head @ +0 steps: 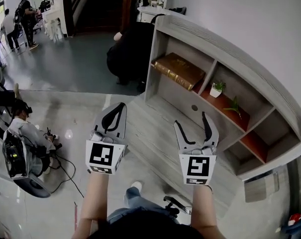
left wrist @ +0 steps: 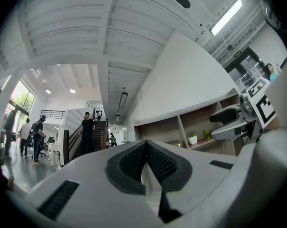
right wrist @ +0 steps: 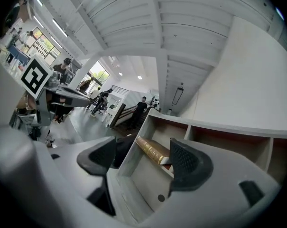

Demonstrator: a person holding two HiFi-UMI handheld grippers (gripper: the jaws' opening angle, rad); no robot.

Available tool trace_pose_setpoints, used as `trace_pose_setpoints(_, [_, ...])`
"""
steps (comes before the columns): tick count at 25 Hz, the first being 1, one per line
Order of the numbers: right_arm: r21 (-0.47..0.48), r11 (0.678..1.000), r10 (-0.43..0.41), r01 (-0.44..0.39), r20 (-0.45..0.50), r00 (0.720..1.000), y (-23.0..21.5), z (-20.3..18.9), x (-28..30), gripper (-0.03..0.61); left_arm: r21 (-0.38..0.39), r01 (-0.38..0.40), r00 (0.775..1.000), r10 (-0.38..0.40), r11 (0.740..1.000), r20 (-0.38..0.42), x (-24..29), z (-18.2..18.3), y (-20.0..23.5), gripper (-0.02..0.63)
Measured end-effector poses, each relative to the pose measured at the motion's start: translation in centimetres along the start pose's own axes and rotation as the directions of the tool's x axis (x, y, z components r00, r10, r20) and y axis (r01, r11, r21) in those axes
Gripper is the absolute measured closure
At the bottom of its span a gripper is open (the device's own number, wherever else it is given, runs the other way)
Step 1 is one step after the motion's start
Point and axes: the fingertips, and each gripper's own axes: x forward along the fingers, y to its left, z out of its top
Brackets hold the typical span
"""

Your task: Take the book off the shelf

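A brown book with gold tooling [head: 178, 69] lies flat on the upper board of the left compartment of a grey shelf unit [head: 230, 59]. In the right gripper view the book [right wrist: 152, 149] shows between the jaws, farther off. My right gripper [head: 194, 124] is open, held short of the shelf with nothing between its fingers. My left gripper [head: 116, 114] is shut and empty, to the left of the shelf over the floor; its pads [left wrist: 145, 161] meet in the left gripper view.
Two small potted plants [head: 217, 88] [head: 235, 106] stand on the orange-brown middle shelf board. A person in black [head: 130, 49] crouches beside the shelf's left end. Another person [head: 26, 133] sits on the floor at left with cables. People stand far back.
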Motion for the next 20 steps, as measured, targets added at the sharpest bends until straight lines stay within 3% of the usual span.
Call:
trace_pose_setpoints(11, [-0.093,0.995,-0.039,0.030,-0.101,0.994,-2.7,-3.0,13.1,0.213,-0.022,0.097,0.995,-0.097,0.995,-0.011,13.5,-3.7,4.3,0.607])
trace_pose_setpoints(20, [-0.215,0.975,0.007,-0.055,-0.220,0.975,-3.3,-6.5,19.8,0.213,-0.077,0.149,0.985,-0.154,0.986,-0.071,18.4,-7.8,4.5,0.607])
